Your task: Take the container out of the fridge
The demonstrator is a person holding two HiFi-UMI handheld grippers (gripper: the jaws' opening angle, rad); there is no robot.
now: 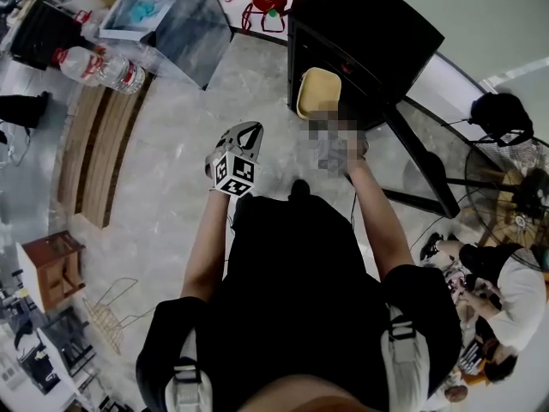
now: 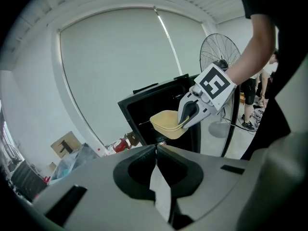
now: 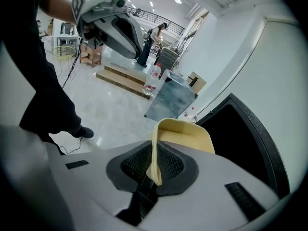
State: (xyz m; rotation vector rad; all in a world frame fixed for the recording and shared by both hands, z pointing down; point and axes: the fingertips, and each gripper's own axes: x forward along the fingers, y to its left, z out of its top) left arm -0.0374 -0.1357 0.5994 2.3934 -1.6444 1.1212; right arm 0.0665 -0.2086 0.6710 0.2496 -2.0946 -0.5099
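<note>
Both jaws of my right gripper (image 3: 153,170) pinch the rim of the yellow container (image 3: 185,136), which sits at the open front of the black fridge (image 3: 250,143). My left gripper (image 2: 156,165) is closed on nothing, well back from the fridge. A fan (image 2: 219,57) stands beside the fridge, and what looks like the fridge's glass door (image 1: 425,174) hangs open by my right arm.

Black top (image 1: 300,264), grey left claw (image 1: 248,133), marker cube (image 1: 233,174)

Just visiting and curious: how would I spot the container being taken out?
Find the open black fridge. At its opening the right gripper pinches the container by its rim. It is a shallow tub, the only pale-yellow thing against that dark cabinet.
</note>
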